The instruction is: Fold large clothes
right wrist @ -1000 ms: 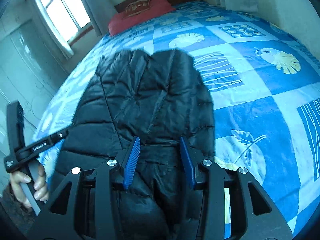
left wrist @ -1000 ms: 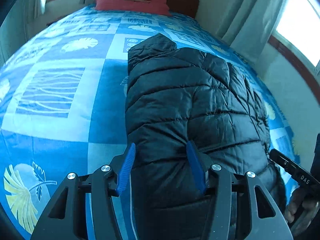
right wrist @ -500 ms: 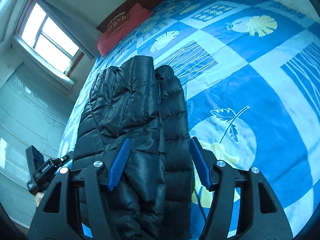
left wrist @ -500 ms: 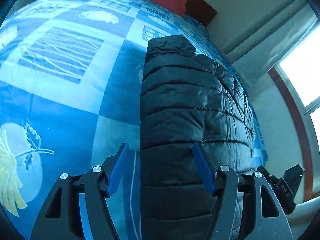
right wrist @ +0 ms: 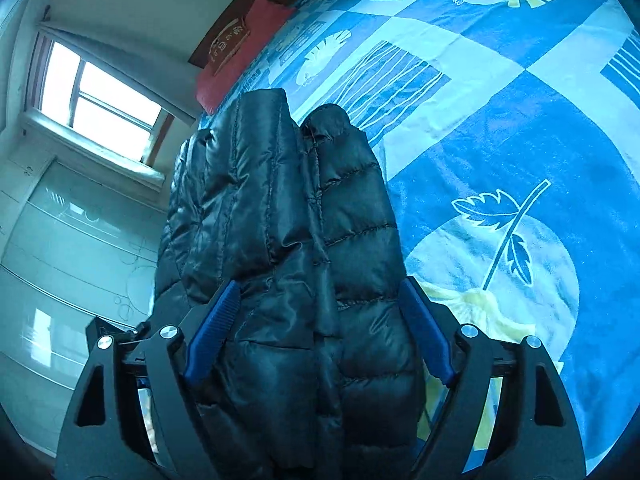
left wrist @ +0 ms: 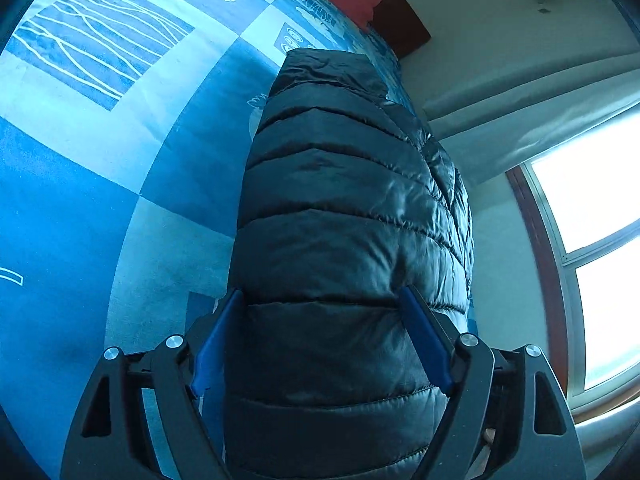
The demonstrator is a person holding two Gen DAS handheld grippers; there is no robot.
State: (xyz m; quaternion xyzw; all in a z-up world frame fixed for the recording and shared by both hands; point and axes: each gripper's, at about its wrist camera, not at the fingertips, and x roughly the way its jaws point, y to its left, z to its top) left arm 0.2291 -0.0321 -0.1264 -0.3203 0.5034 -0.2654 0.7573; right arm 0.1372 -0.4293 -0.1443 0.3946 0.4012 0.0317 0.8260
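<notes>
A black quilted puffer jacket (left wrist: 344, 184) lies folded lengthwise on the bed, stretching away toward the headboard. My left gripper (left wrist: 320, 292) is low over its near end. Its jaws are opening, with the jacket's bulk between the blue pads (left wrist: 424, 340), which stand at its sides and are not clamped on it. In the right wrist view the same jacket (right wrist: 280, 200) shows its folded sleeves on top. My right gripper (right wrist: 319, 283) straddles that near end too. Its jaws are also opening, with fabric between them and not pinched.
The bed wears a blue patterned cover (right wrist: 500, 128) with wide flat room beside the jacket. A red pillow (right wrist: 236, 52) and dark headboard (left wrist: 400, 20) are at the far end. A window (left wrist: 592, 240) and curtain border one side, glass wardrobe doors (right wrist: 72, 240) the other.
Both grippers have sunk closer to the jacket's near end and rolled, tilting the views. Both pairs of jaws have spread wider, now flanking the jacket's bulk.
</notes>
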